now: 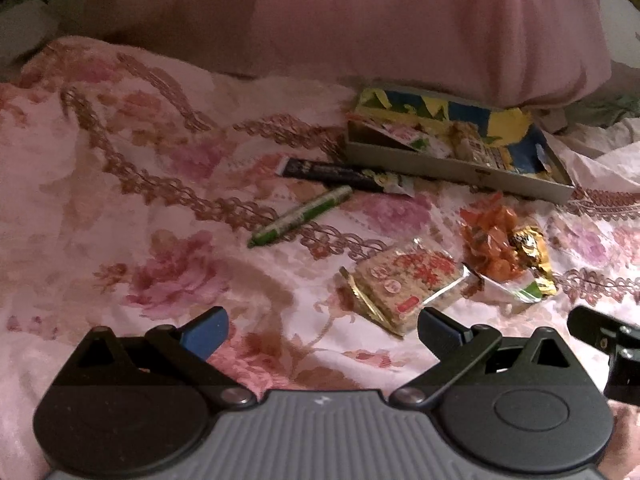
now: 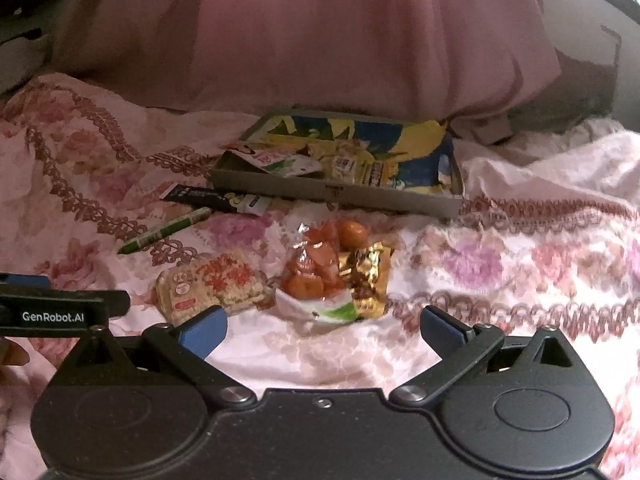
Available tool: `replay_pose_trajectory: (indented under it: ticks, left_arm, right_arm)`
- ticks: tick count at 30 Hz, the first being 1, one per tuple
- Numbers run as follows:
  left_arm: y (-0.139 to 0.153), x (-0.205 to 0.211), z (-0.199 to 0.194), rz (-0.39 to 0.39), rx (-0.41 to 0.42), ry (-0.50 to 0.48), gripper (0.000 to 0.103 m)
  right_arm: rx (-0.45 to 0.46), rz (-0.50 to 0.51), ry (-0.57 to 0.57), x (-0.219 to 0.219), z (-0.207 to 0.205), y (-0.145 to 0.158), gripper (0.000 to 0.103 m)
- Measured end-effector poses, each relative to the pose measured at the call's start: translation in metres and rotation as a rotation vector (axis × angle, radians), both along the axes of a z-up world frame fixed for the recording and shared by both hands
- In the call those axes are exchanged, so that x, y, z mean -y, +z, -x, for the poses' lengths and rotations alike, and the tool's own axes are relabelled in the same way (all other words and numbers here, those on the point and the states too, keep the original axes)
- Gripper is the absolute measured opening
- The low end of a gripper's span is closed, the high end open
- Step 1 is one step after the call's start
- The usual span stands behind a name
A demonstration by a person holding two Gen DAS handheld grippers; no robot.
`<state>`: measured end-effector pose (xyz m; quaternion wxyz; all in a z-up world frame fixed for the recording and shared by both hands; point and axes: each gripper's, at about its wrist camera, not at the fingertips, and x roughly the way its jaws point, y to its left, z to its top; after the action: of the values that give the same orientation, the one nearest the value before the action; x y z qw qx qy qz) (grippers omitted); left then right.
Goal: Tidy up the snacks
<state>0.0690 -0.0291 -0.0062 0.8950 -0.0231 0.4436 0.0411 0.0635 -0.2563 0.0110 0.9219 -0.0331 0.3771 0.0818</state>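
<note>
Two snack packs [image 2: 212, 282] crinkled, tray [image 2: 336, 194] half-filled

Print on rice cracker pack [image 1: 404, 280] blurred, unreadable. Shallow box [image 2: 340, 194]: far edge hidden under pink pillow [image 2: 320, 36]; packets inside too blurred to identify. Right gripper [image 1: 608, 344] cut off by frame edge in left wrist view. Gold wrapper [image 2: 366, 280] partly covered by orange candy bag [image 2: 316, 268].

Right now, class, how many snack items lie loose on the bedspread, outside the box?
5: a dark stick packet by the box, a green stick below it, a rice cracker pack, an orange candy bag, and a gold packet. Others may hide beneath.
</note>
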Motion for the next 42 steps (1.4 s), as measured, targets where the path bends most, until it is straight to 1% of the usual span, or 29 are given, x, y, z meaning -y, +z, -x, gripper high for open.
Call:
replay_pose_trajectory:
  ticks: [4, 7, 9, 11, 16, 19, 23, 25, 26, 29, 33, 37, 40, 42]
  left_arm:
    - [-0.004, -0.002, -0.011, 0.059, -0.049, -0.029, 0.103]
    - [-0.007, -0.004, -0.018, 0.100, -0.075, -0.051, 0.103]
    - [-0.007, -0.005, -0.022, 0.120, -0.076, -0.071, 0.103]
    - [-0.005, -0.004, -0.027, 0.124, -0.074, -0.106, 0.103]
    - [-0.008, 0.004, -0.049, 0.078, -0.077, -0.240, 0.103]
    - [-0.017, 0.012, -0.066, 0.067, -0.106, -0.323, 0.103]
    - [-0.028, 0.021, -0.084, 0.059, -0.132, -0.408, 0.103]
    - [-0.033, 0.023, -0.092, 0.065, -0.149, -0.444, 0.103]
    - [-0.035, 0.024, -0.096, 0.081, -0.158, -0.458, 0.103]
    - [-0.040, 0.023, -0.107, 0.105, -0.162, -0.479, 0.103]
    - [-0.044, 0.025, -0.113, 0.058, -0.135, -0.524, 0.103]
    - [-0.052, 0.037, -0.110, -0.025, -0.127, -0.600, 0.103]
    - [-0.058, 0.048, -0.105, -0.078, -0.122, -0.665, 0.103]
    - [-0.062, 0.052, -0.104, -0.092, -0.130, -0.692, 0.103]
  right_arm:
    - [0.026, 0.061, 0.040, 0.003, -0.009, 0.003, 0.102]
    - [0.027, 0.083, 0.064, 0.009, -0.017, 0.002, 0.102]
    - [0.012, 0.064, 0.063, 0.015, -0.024, 0.002, 0.102]
    - [-0.011, 0.033, 0.070, 0.020, -0.031, 0.000, 0.102]
    - [-0.058, -0.018, 0.122, 0.022, -0.056, -0.015, 0.102]
    - [-0.089, -0.066, 0.137, 0.023, -0.070, -0.021, 0.102]
    - [-0.098, -0.108, 0.152, 0.026, -0.087, -0.026, 0.102]
    - [-0.121, -0.125, 0.163, 0.027, -0.098, -0.032, 0.102]
    - [-0.135, -0.138, 0.167, 0.028, -0.102, -0.035, 0.102]
    - [-0.160, -0.178, 0.172, 0.028, -0.115, -0.043, 0.102]
    - [-0.163, -0.232, 0.186, 0.027, -0.129, -0.050, 0.102]
    - [-0.189, -0.290, 0.191, 0.026, -0.140, -0.058, 0.100]
    - [-0.205, -0.295, 0.205, 0.021, -0.143, -0.062, 0.094]
    - [-0.208, -0.283, 0.219, 0.017, -0.143, -0.064, 0.092]
